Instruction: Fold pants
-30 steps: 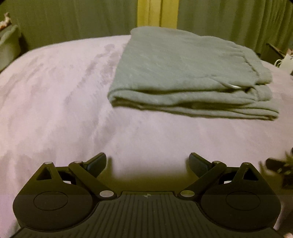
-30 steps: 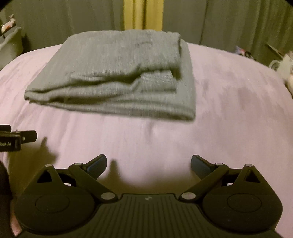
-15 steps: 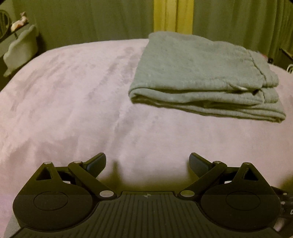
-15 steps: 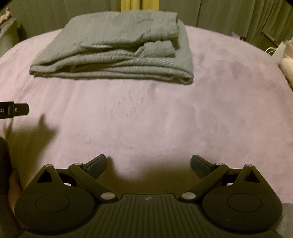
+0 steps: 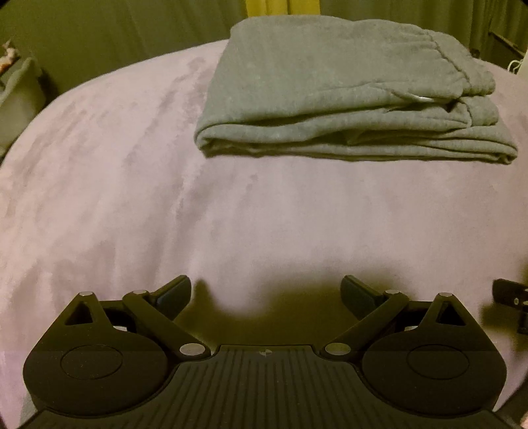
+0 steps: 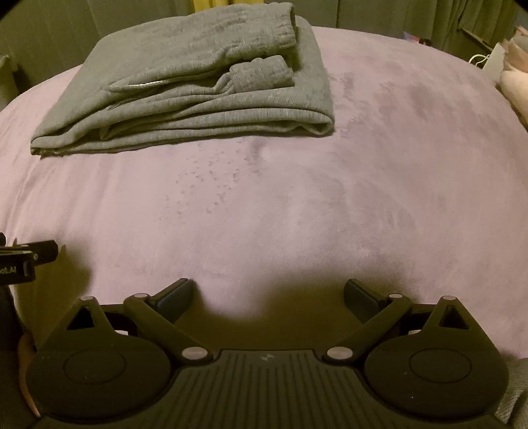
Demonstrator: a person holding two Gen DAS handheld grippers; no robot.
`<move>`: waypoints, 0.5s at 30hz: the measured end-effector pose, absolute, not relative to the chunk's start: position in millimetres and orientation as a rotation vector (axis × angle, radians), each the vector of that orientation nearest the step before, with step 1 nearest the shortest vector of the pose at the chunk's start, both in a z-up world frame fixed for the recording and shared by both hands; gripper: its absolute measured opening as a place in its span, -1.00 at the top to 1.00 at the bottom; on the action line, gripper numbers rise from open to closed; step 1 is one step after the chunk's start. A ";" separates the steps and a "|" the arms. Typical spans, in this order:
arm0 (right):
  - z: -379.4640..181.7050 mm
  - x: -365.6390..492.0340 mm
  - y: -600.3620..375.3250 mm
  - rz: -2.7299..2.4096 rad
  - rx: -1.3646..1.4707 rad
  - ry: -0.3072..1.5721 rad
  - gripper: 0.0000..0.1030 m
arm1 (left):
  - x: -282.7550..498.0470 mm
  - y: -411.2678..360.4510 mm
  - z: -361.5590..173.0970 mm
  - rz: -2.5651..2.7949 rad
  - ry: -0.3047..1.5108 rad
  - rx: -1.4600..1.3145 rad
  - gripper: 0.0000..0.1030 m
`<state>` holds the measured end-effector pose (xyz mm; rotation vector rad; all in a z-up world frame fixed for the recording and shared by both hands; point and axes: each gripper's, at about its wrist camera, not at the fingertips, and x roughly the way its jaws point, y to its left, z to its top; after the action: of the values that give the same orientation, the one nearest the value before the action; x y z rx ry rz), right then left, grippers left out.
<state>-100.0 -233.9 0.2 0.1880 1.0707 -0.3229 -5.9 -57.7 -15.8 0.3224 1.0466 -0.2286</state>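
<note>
Both pairs of black fingers stand spread wide with nothing between them. The left gripper (image 5: pixel 265 293) hovers low over the bed cover (image 5: pixel 132 198), and the right gripper (image 6: pixel 269 295) does the same, each throwing a dark shadow on the fabric just ahead of its fingertips.

The pants (image 5: pixel 349 95) lie folded on the far part of the cover, well apart from either set of fingers. From the left wrist they sit ahead and to the right; from the right wrist the same pants (image 6: pixel 198 85) sit ahead and to the left, so the bundle lies roughly between the two grippers' lines of sight. A piece of the right gripper shows at the right edge of the left view, and a piece of the left gripper at the left edge of the right view.

The pants are grey, soft knit, stacked in several flat layers with rounded fold edges; ribbed cuffs rest on top, and a short pale metallic line, seemingly a zipper, glints near a seam. The cover is pale mauve with a suede-like nap that shows darker brushed streaks. Green pleated curtains (image 5: pixel 115 29) hang behind, with a yellow strip (image 5: pixel 280 8) at their middle.

Compared with half a second ago, the fingers are just as wide apart, and the folded bundle keeps its shape; the left view now frames it larger and more central.
</note>
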 end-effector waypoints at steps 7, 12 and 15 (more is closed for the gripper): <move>18.6 -90.9 -226.7 -0.379 0.168 1.120 -0.91 | -8.9 -70.1 5.5 -0.231 1.051 0.349 -0.95; 50.0 -81.0 -220.4 -0.356 0.198 1.089 -0.91 | -4.7 -73.3 31.5 -0.239 1.041 0.293 -0.95; 67.1 -72.2 -207.0 -0.389 0.088 1.079 -0.91 | -0.3 -70.0 49.5 -0.226 1.022 0.248 -0.95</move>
<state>-72.2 -207.0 67.1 0.0876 1.0794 -0.3892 -0.3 -70.0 49.5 0.2477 1.0216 -0.2262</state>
